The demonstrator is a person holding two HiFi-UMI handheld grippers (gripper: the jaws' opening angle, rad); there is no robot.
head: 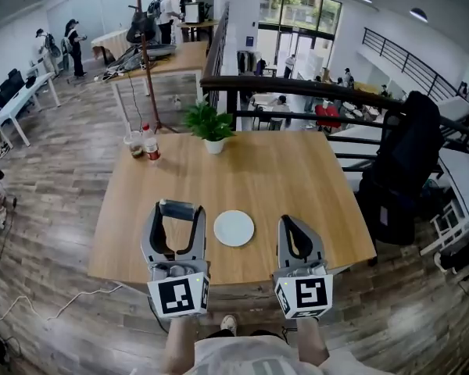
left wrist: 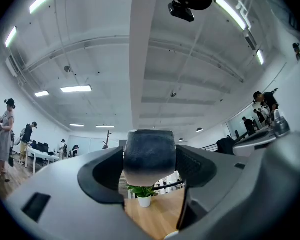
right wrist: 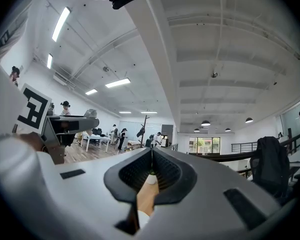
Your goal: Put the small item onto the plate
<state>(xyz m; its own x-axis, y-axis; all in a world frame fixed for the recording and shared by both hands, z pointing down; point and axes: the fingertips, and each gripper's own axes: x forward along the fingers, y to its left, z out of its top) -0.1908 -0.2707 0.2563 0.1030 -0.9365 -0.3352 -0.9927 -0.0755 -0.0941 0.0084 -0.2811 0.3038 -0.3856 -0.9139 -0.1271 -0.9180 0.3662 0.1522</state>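
The small item [left wrist: 149, 156] is a rounded block, dark on top and fading to pale below, and my left gripper [left wrist: 149, 160] is shut on it. In the head view the left gripper [head: 181, 208] is held above the table's near left part, just left of the white plate [head: 234, 228], with the item [head: 180, 206] spanning its tips. The plate lies bare on the wooden table [head: 297, 186]. To the plate's right, my right gripper [head: 288, 222] is shut with nothing in it. In its own view the right gripper [right wrist: 151, 159] has its pads meeting at the tip.
A potted green plant [head: 209, 123] stands at the table's far edge, also seen as the plant [left wrist: 142, 193] past the left jaws. A cup and a red-labelled bottle [head: 144, 144] stand at the far left. A black chair [head: 402, 170] is off the right side.
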